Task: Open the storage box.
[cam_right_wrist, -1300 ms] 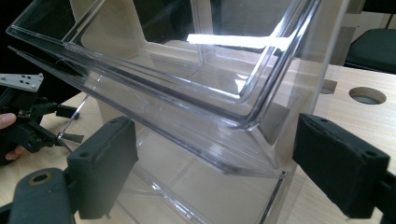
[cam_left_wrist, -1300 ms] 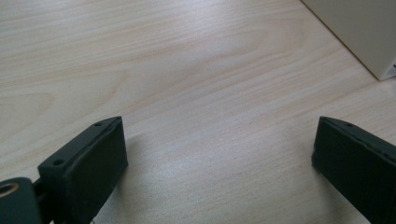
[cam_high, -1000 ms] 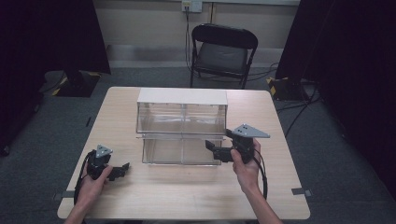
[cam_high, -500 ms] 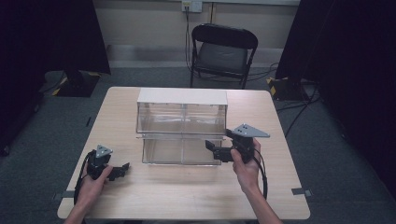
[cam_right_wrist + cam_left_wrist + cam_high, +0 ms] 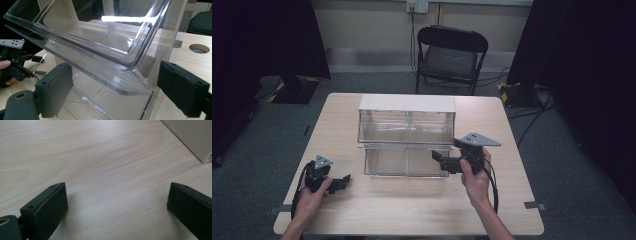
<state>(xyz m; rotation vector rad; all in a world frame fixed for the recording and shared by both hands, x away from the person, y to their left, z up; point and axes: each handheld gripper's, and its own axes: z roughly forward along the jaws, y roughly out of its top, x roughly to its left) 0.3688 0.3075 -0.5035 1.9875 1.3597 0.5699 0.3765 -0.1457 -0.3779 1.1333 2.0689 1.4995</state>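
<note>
A clear plastic two-tier bin unit (image 5: 406,140) with a white top stands in the middle of the wooden table (image 5: 412,210). My right gripper (image 5: 438,159) is at the unit's lower right front corner. In the right gripper view it (image 5: 112,90) is open, and the clear front lip of the bin unit (image 5: 100,65) lies between the jaws, touching neither pad. My left gripper (image 5: 343,181) rests low on the table, left of the unit. It (image 5: 117,207) is open over bare wood with nothing between its jaws.
A black folding chair (image 5: 451,55) stands behind the table. The white corner of the unit (image 5: 192,137) shows at the upper right of the left gripper view. A round cable hole (image 5: 199,48) is cut in the tabletop. Dark curtains hang at both sides.
</note>
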